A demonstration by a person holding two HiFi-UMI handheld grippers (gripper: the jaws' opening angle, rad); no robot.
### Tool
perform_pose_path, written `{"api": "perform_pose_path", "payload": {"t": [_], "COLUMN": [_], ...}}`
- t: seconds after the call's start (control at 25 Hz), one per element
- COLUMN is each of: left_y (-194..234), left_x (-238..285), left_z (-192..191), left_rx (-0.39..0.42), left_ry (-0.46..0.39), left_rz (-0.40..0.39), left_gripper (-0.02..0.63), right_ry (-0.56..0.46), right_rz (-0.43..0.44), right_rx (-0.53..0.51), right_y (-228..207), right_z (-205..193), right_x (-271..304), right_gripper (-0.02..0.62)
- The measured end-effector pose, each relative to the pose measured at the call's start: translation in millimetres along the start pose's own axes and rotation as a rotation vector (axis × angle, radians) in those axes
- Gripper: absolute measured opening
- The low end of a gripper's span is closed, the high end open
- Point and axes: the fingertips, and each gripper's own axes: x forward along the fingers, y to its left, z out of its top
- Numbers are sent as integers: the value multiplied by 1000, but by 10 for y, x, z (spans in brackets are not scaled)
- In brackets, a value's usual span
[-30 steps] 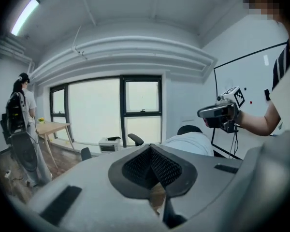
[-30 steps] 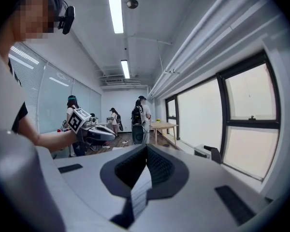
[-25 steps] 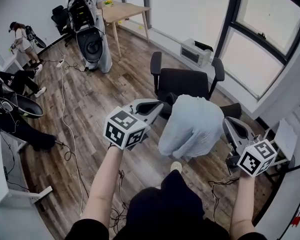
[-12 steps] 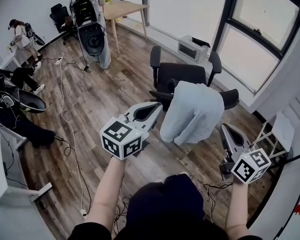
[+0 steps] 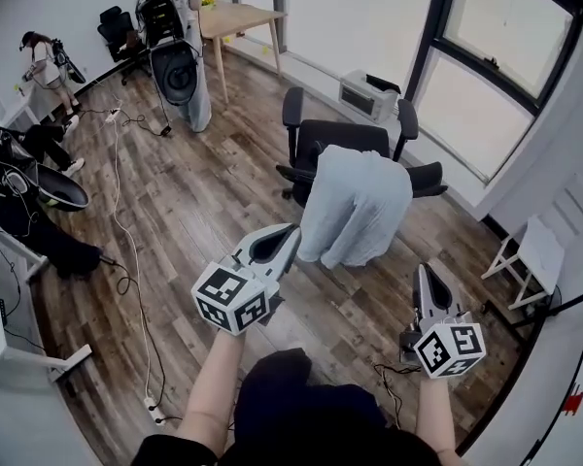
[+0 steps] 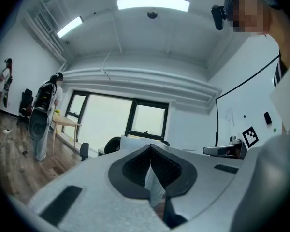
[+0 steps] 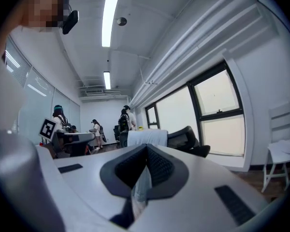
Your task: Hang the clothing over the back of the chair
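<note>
A light blue garment [image 5: 355, 207] hangs draped over the back of a black office chair [image 5: 345, 134] in the middle of the room. Both grippers are drawn back from it and level. My left gripper [image 5: 290, 229] is shut and holds nothing, its tip short of the garment's lower left edge. My right gripper [image 5: 423, 268] is also shut and holds nothing, lower and to the right of the garment. In the left gripper view the garment [image 6: 135, 141] shows just above the closed left gripper [image 6: 150, 148]. In the right gripper view the garment [image 7: 147, 137] and chair [image 7: 188, 139] lie beyond the closed right gripper [image 7: 146, 146].
Wood floor with cables [image 5: 126, 260] trailing at left. A wooden table [image 5: 238, 17] and a standing person with gear [image 5: 175, 47] are at the back. A grey box [image 5: 364, 95] sits by the window. A white folding stool [image 5: 530, 255] stands at right. People sit at far left.
Both grippers have pulled back toward me and lower, away from the chair. The garment stays draped over the chair back.
</note>
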Motion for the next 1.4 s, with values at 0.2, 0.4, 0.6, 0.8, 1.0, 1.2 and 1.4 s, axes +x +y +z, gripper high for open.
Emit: {"api": "perform_pose_path", "payload": {"t": [0.2,0.4,0.6,0.8,1.0,1.2,1.4], "left_y": [-359,-751,-1112,-1347,-1509,-1559,-1593], "left_x": [-223,-461,-677,-812,-920,-965,-998], "left_z": [-410,-805,-968,-1002,-1030,-1045,-1064], "left_rx": [-7,27,37,41,55,54,49], "left_ry": [32,79,94,106,105,97,102], "left_rz": [74,144,163,158,161,167,165], "left_gripper": [8,8,8,8,8,8,8], "right_ry": [20,74,73,68,44,55,72], "right_rz": [-60,-46,-3,24,33,36,38], "right_rx": [-13,-43,-36,-24,-28,-14,-9], "right_y": [-97,-65,55,131,180,172,192], "right_z": [-354,-636,-667,-622,-606,-669,-700], "right_x": [-433,-787,-1074,-1285,-1459,-1527,-1568], "right_gripper": [2,2,0,0,0,1,0]}}
